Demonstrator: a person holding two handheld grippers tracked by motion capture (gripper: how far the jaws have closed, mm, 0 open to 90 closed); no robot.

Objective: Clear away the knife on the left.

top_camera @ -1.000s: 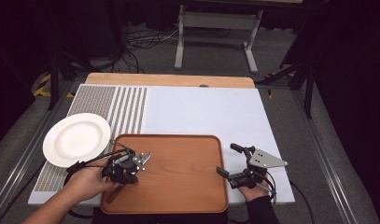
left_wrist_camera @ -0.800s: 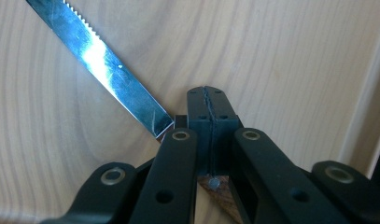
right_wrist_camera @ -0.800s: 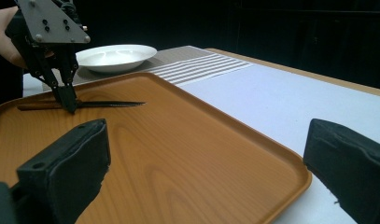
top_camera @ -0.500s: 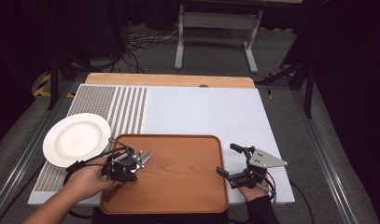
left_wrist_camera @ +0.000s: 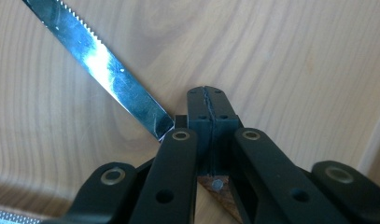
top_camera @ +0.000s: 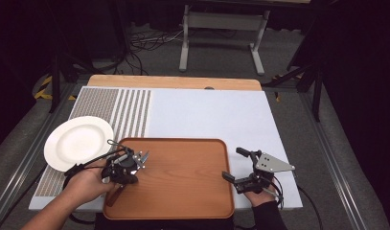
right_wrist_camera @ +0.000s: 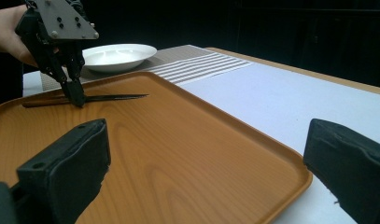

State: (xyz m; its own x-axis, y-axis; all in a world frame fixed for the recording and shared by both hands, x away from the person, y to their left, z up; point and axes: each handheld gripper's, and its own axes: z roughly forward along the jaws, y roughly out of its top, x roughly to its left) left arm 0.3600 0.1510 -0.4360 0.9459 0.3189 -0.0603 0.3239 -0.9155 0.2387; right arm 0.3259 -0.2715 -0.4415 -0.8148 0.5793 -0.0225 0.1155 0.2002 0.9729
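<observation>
A steak knife (top_camera: 143,157) with a serrated blade (left_wrist_camera: 103,70) and a wooden handle (top_camera: 113,196) lies at the left end of the brown wooden tray (top_camera: 183,191). My left gripper (top_camera: 134,166) points down at it, jaws pressed together where blade meets handle (left_wrist_camera: 207,95). In the right gripper view the left gripper (right_wrist_camera: 78,100) stands on the knife (right_wrist_camera: 110,97), which rests flat on the tray (right_wrist_camera: 187,154). My right gripper (top_camera: 235,164) is open at the tray's right edge, with nothing between its jaws (right_wrist_camera: 206,154).
A white plate (top_camera: 78,142) sits left of the tray on the striped part of the mat (top_camera: 130,112); it also appears behind the tray (right_wrist_camera: 115,55). White mat (top_camera: 207,115) stretches beyond the tray. A metal stand (top_camera: 221,21) is on the floor behind the table.
</observation>
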